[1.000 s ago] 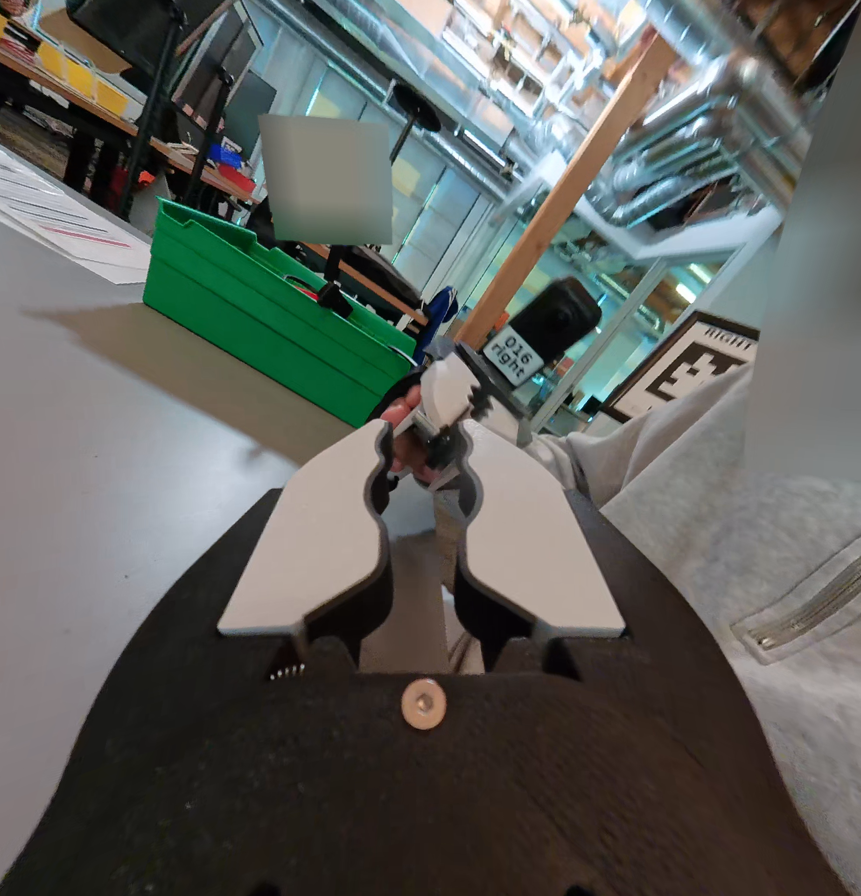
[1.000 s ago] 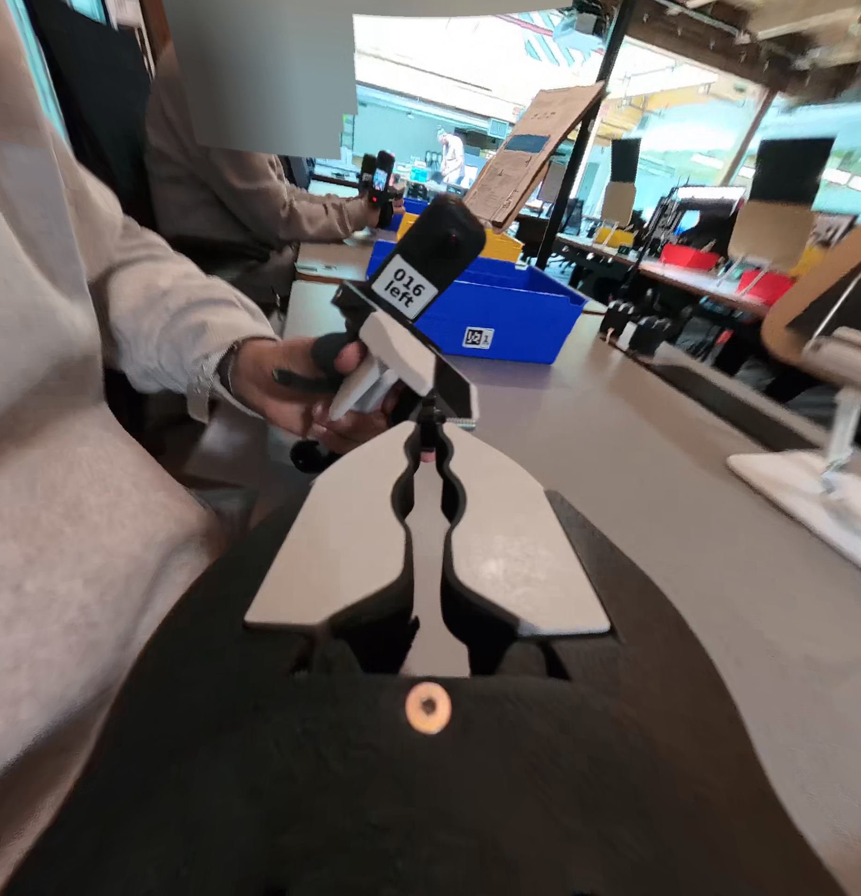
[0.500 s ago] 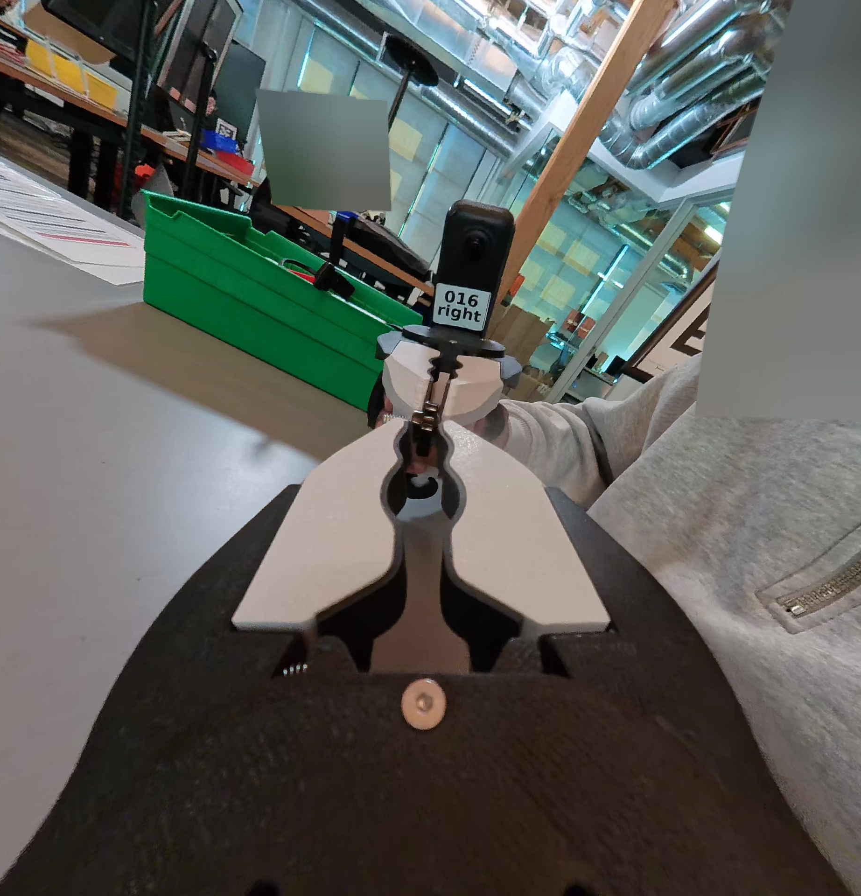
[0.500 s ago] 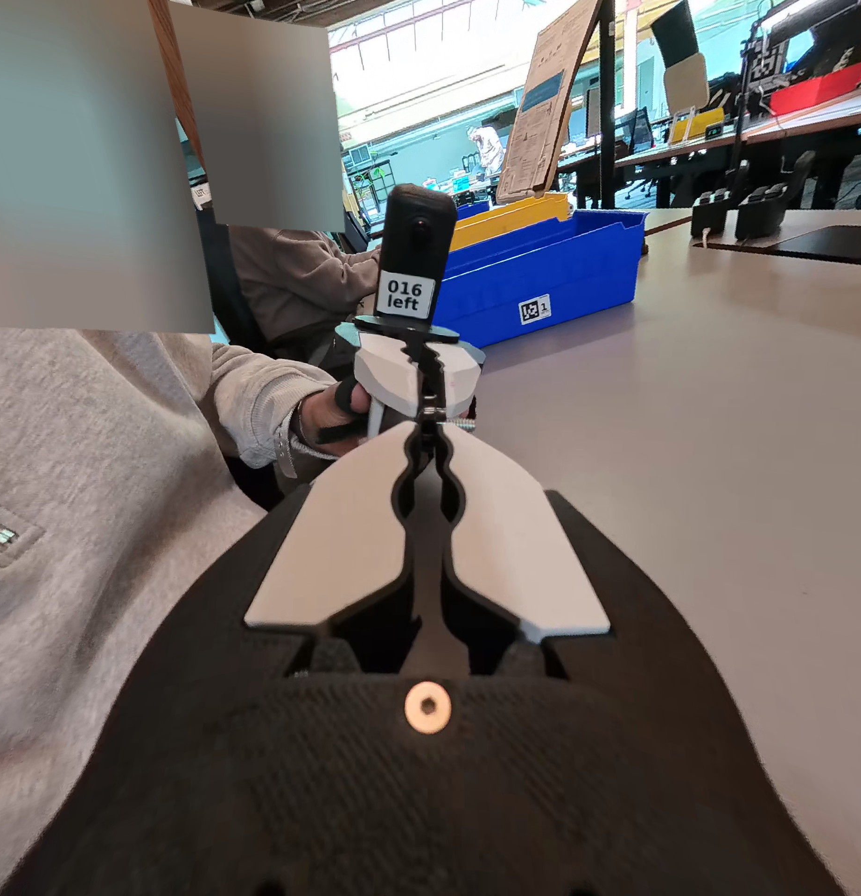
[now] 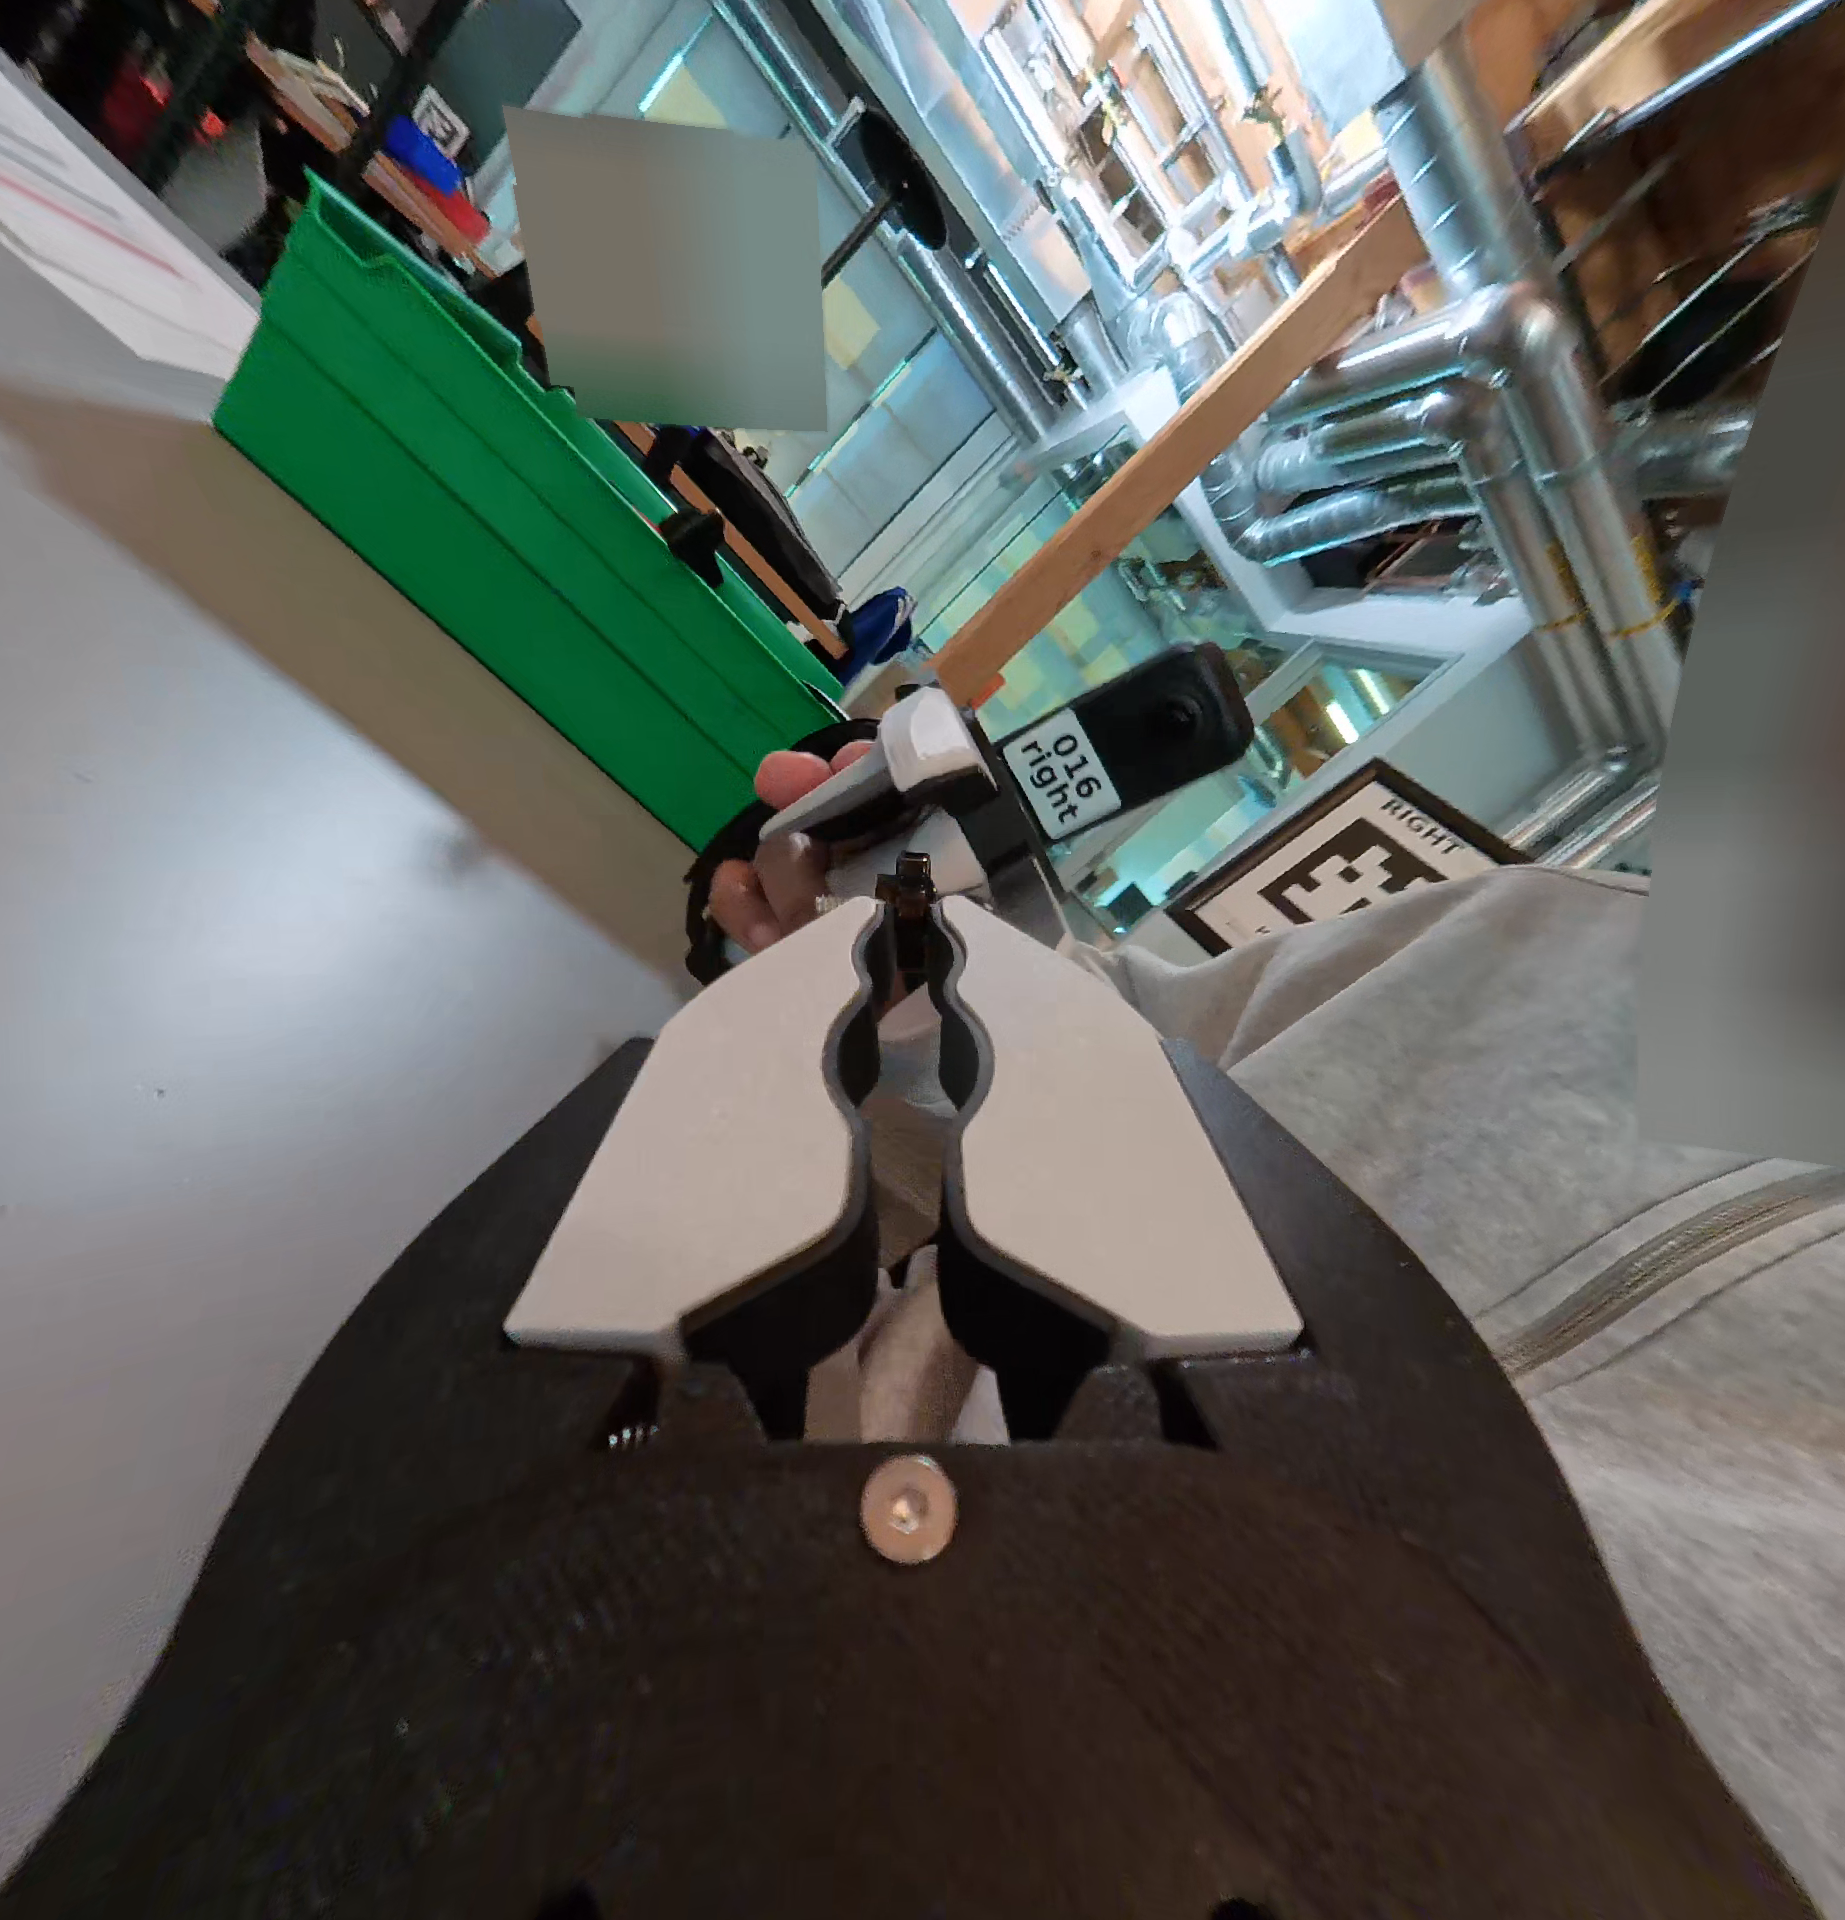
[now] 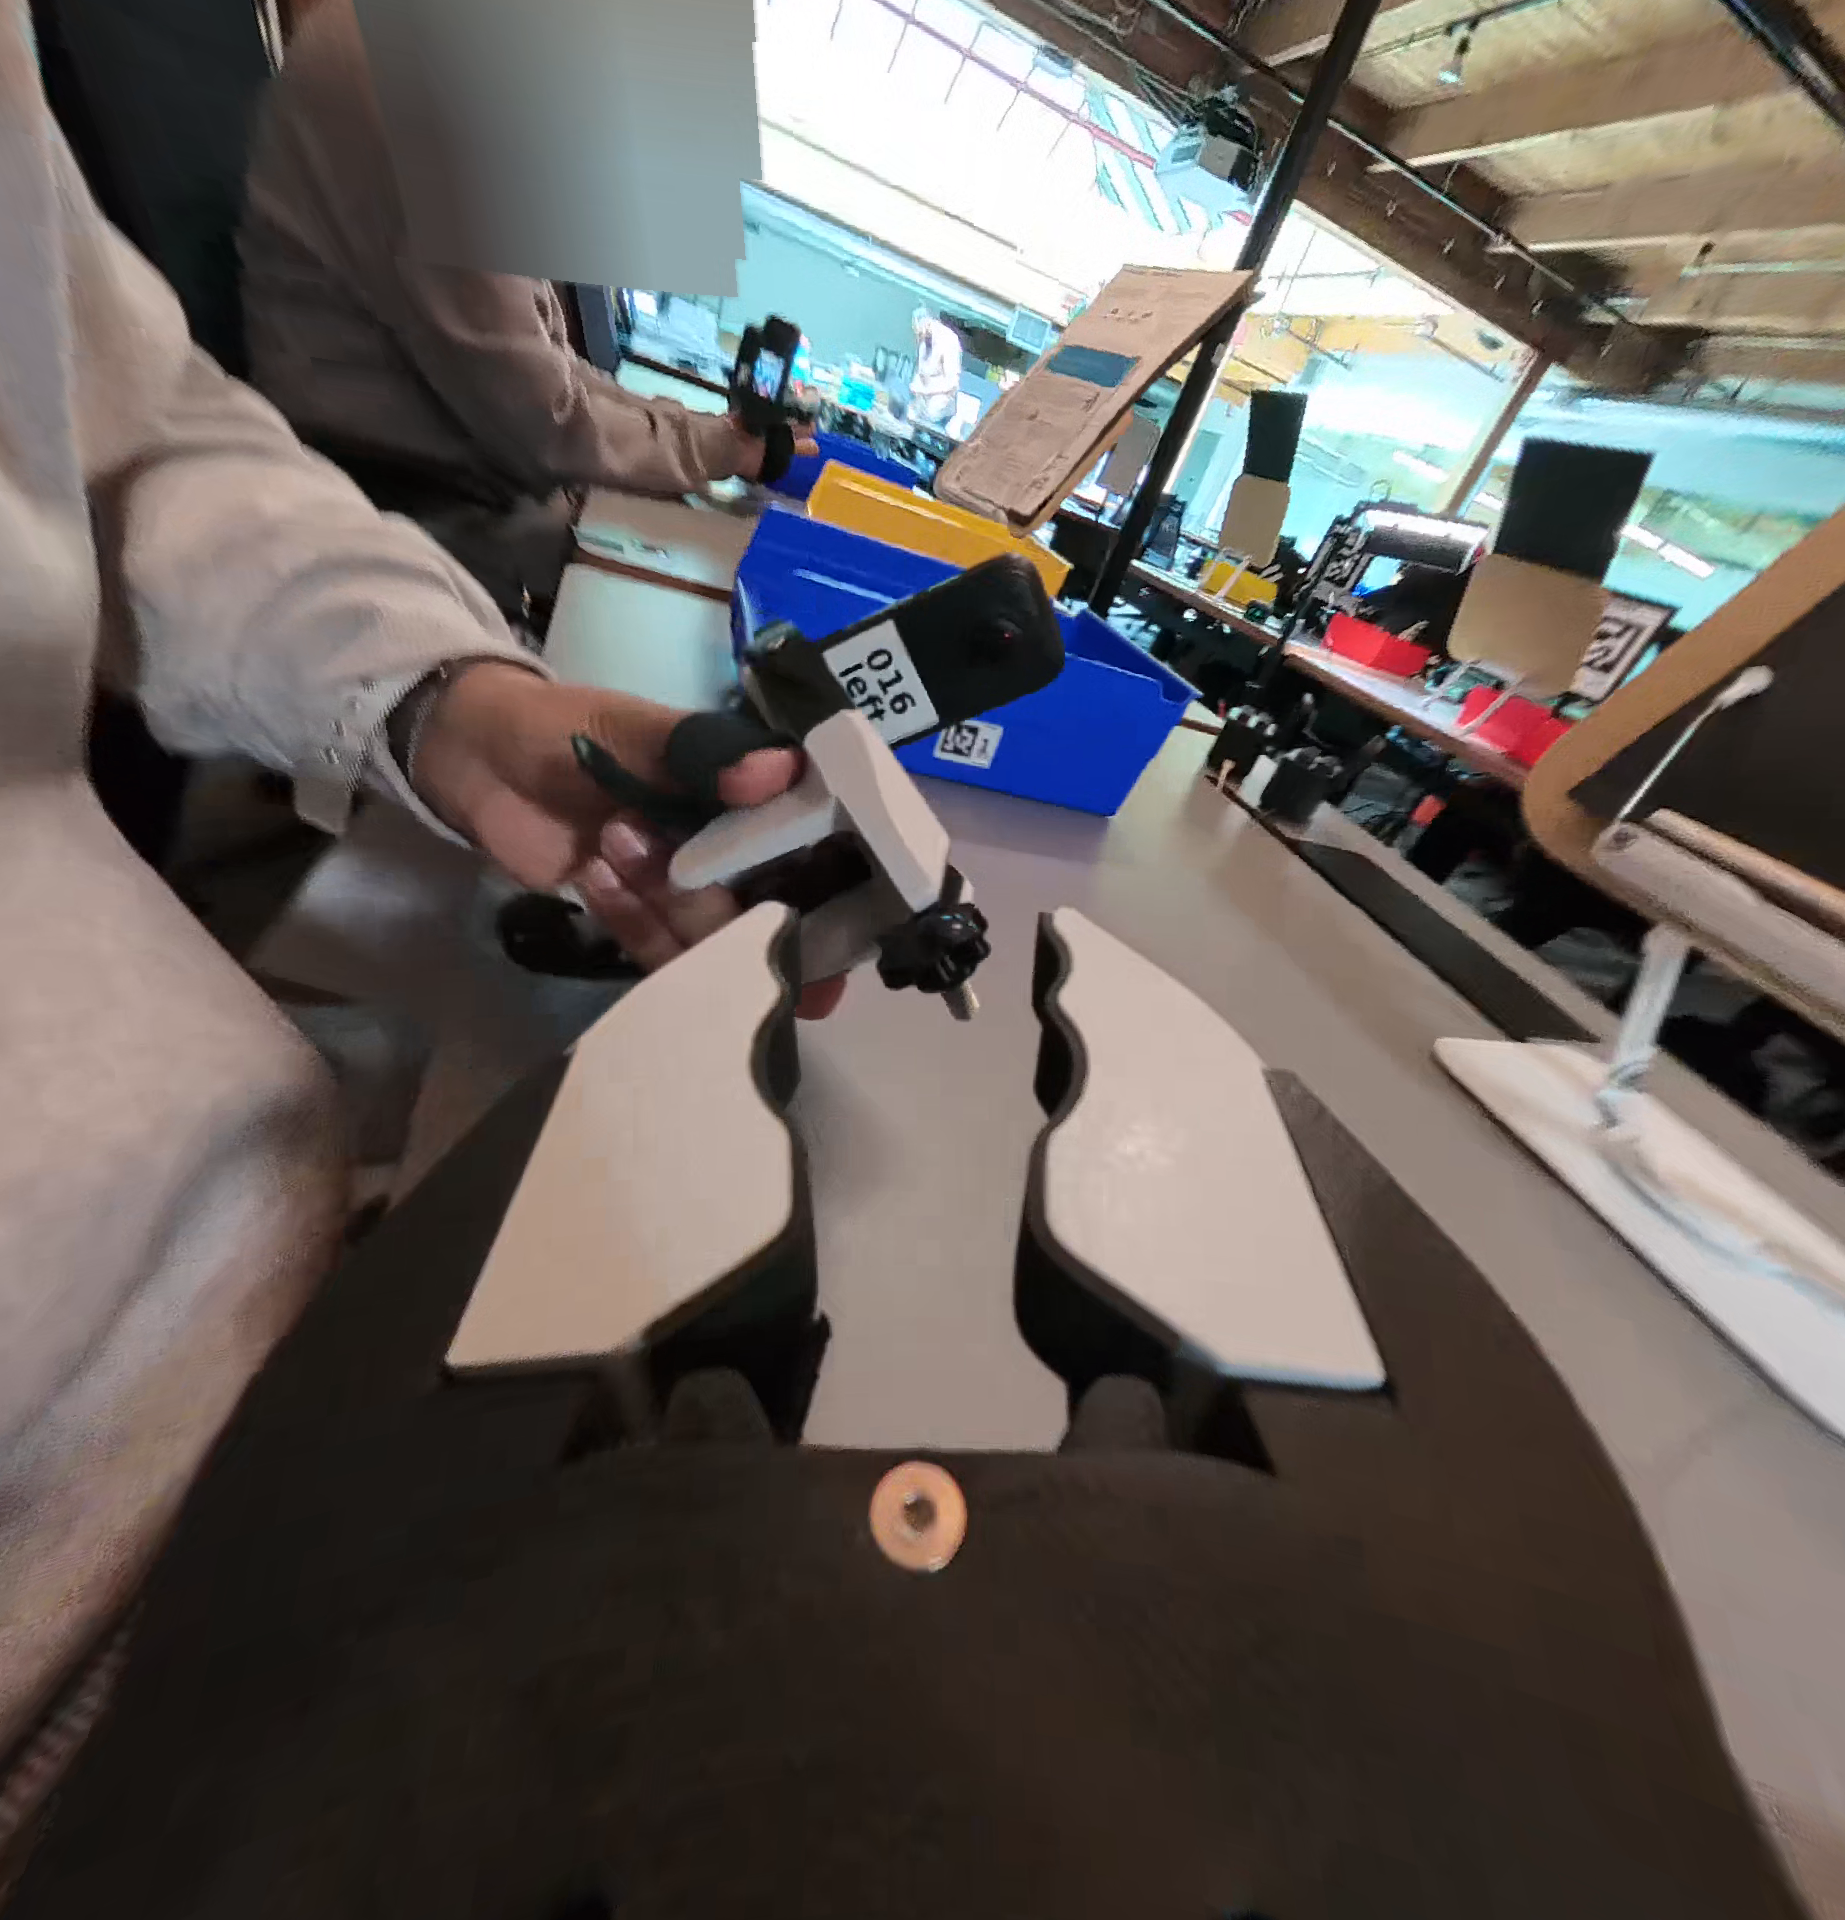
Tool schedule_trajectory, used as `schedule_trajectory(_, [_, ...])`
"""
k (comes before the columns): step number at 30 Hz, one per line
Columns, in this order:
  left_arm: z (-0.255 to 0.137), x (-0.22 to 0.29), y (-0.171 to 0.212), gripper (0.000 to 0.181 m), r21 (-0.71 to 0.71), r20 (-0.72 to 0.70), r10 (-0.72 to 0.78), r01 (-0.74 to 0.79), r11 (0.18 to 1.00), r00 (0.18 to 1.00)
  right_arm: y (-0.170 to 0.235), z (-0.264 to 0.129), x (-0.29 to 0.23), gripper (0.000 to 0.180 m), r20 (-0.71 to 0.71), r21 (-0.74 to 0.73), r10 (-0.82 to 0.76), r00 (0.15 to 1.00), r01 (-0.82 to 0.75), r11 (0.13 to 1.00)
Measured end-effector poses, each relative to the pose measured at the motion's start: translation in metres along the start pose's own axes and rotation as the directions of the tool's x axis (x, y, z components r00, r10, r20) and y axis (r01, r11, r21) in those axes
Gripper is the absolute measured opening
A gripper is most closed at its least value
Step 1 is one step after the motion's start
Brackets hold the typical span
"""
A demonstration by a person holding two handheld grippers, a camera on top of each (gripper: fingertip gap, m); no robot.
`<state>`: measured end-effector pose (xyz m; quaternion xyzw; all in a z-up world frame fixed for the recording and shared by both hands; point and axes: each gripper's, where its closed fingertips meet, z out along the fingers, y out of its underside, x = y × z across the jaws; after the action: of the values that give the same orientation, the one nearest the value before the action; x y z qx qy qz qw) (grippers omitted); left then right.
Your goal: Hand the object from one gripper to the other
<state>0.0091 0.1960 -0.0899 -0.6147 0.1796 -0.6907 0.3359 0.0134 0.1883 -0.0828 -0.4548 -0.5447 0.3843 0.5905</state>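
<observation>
The object is a small black star knob with a metal stud [image 6: 933, 948]. My left gripper [image 5: 910, 920] is shut on it, and the knob's top pokes out between the tips [image 5: 910, 871]. In the right wrist view the left gripper [image 6: 897, 894] holds the knob, stud pointing down, between my right gripper's spread fingers. My right gripper [image 6: 918, 930] is open and empty, with its fingers on either side of the knob and not touching it. In the left wrist view the right gripper [image 5: 809, 857] sits just beyond my left fingertips, tilted.
A grey table [image 5: 222, 987] lies below. A green bin [image 5: 502, 520] stands on it at the far left. A blue bin [image 6: 1053, 717] and a yellow bin [image 6: 928, 525] stand behind the grippers. A white stand base [image 6: 1676, 1195] sits at the right. Another person [image 6: 430, 395] sits behind. My two grippers' fingertips are within a few centimetres of each other.
One second ago my right gripper held the knob and my left was open. My left gripper then shut on it, and my right gripper has now opened and let go.
</observation>
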Motion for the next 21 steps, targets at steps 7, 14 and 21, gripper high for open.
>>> schedule_trajectory(7, [0.004,0.005,0.009,0.005,-0.055,-0.059,-0.085,0.081,0.995,0.995,0.009,0.004,-0.009,0.025,0.016,-0.062,-0.101,0.995,0.102,0.993])
schedule_trajectory(14, [0.007,0.01,0.01,0.01,-0.045,-0.107,-0.097,0.092,0.995,0.99,0.001,0.0,-0.008,0.023,0.027,-0.047,-0.06,0.998,0.061,0.997])
schedule_trajectory(21, [0.012,0.016,0.013,0.023,-0.06,-0.091,0.035,-0.041,0.997,0.995,-0.006,-0.003,-0.008,0.023,0.113,-0.027,0.327,0.938,-0.326,0.945])
